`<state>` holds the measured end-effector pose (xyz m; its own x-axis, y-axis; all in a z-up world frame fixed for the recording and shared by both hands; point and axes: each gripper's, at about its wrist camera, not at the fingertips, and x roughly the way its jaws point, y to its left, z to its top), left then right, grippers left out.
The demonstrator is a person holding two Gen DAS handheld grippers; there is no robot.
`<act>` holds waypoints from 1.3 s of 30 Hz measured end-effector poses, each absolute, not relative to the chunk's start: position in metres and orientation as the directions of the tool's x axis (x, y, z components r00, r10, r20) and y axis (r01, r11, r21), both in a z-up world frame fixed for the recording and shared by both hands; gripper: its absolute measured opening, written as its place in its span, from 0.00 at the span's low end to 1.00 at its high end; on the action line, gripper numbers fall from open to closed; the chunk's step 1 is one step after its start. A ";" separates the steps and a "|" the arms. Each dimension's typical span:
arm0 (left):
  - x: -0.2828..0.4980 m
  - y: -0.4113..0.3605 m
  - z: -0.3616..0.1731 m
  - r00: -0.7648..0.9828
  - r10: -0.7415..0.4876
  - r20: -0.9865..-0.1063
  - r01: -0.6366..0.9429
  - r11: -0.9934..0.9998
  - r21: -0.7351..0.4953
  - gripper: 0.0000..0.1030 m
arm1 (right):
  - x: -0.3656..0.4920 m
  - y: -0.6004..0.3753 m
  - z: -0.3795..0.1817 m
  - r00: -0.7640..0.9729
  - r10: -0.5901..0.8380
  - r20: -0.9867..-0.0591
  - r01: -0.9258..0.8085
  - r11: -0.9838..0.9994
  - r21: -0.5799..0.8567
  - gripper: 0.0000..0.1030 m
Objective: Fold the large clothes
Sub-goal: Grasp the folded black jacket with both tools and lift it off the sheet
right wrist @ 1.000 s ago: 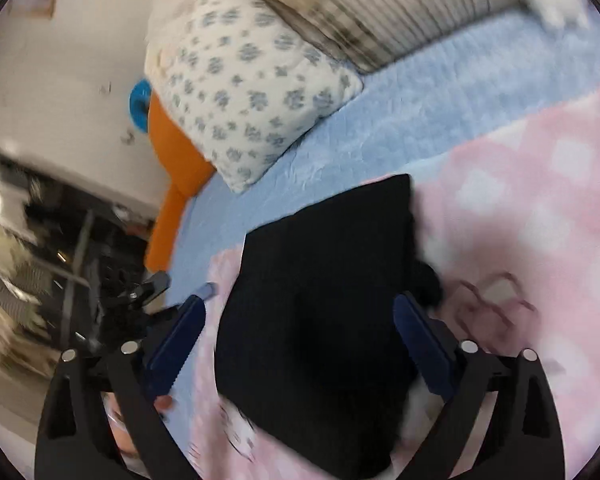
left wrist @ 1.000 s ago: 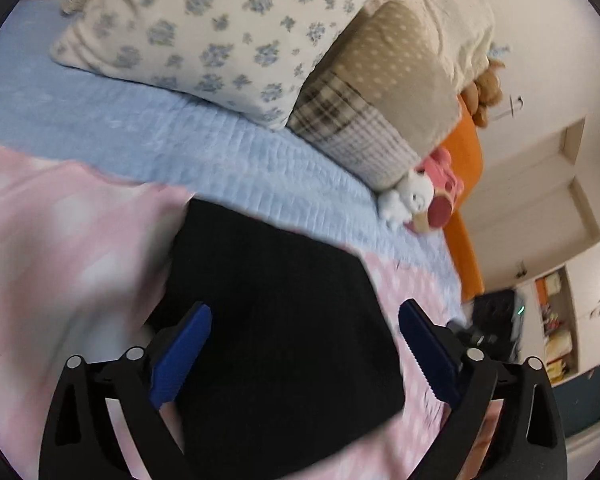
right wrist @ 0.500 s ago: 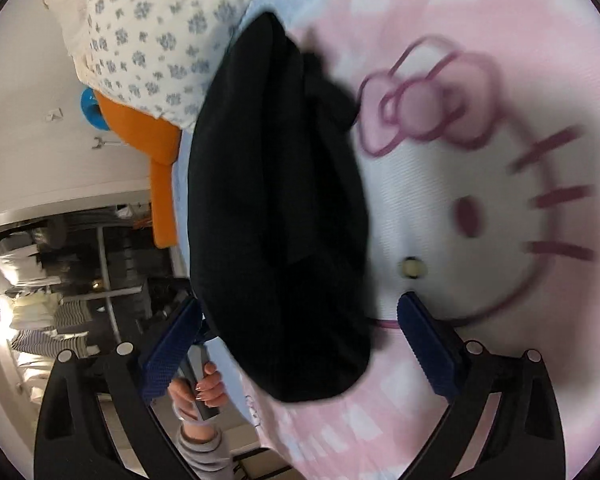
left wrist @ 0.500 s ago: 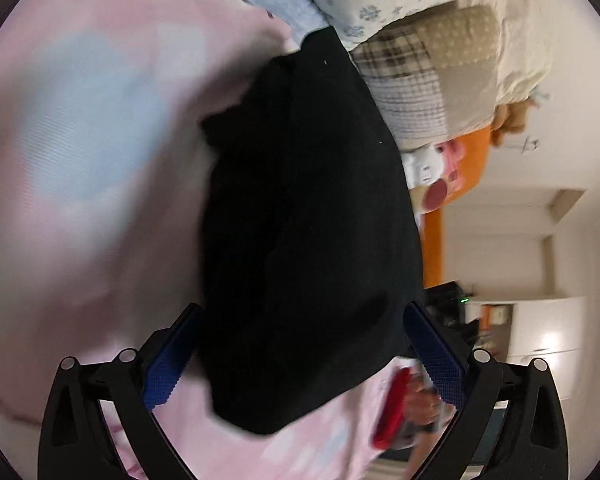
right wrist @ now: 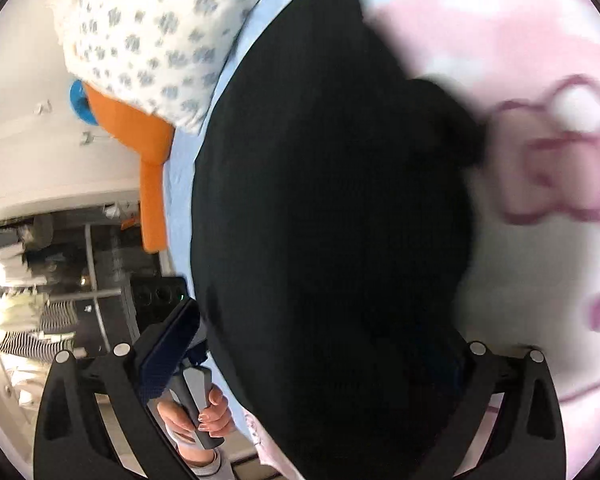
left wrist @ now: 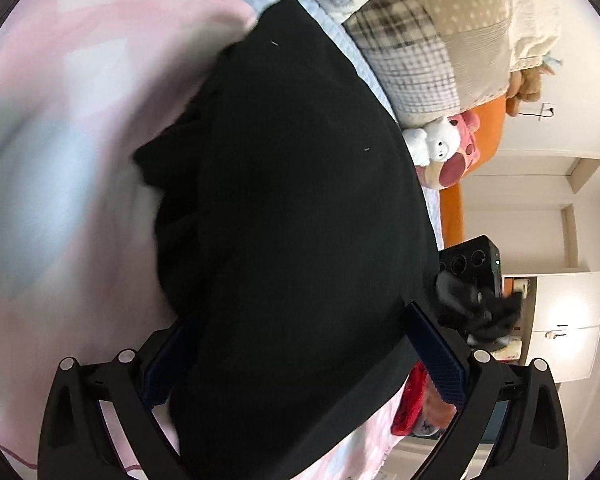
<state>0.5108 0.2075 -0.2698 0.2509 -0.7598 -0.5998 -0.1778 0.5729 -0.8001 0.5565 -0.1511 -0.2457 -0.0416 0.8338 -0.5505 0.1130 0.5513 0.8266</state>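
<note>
Fingers of the left gripper are sitting wide apart, straddling the near edge of the black garment; nothing is being pinched. Right gripper is reading the same: its left-side finger is showing clear of the cloth, the other finger is sitting under the dark fabric, so I'm judging the jaws spread with the cloth lying loosely between them, not clamped. The garment is lying on the pink checked blanket on the bed, already looking like a compact, thick bundle with a lumpy bulge on one side, so I'm guessing most of the folding is done and what's remaining is a last fold or a tidy-up of that bulge. Hard to tell the layer count: the fabric is uniformly black, showing no seams or edges, and both views are blurring at the rim. The near hem is running out of frame under both grippers. In the right view a hand is gripping a handle just left of the bundle. Floral pillow and patchwork pillow are sitting behind; a plush toy is lying beside them.
</note>
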 end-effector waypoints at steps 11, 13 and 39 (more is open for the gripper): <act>0.507 0.199 -0.261 0.287 -0.760 -0.584 -0.158 0.563 -0.811 0.47 | 0.556 -0.142 -0.245 0.003 0.838 -0.546 0.016 0.546 0.838 0.46; 0.507 0.193 -0.254 0.291 -0.729 -0.620 -0.148 0.606 -0.782 0.44 | 0.556 -0.141 -0.244 0.018 0.838 -0.546 0.007 0.546 0.838 0.44; 0.382 -0.042 0.024 0.363 -0.833 -0.417 0.374 0.540 -0.754 0.45 | 0.419 -0.393 0.002 0.367 0.859 -0.357 -0.251 0.461 0.851 0.42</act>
<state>0.3822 -0.0422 0.0241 0.3634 -0.8332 -0.4168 0.3742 0.5403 -0.7537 0.4194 -0.3933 0.0019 0.3670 0.8588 -0.3574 -0.2510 0.4614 0.8509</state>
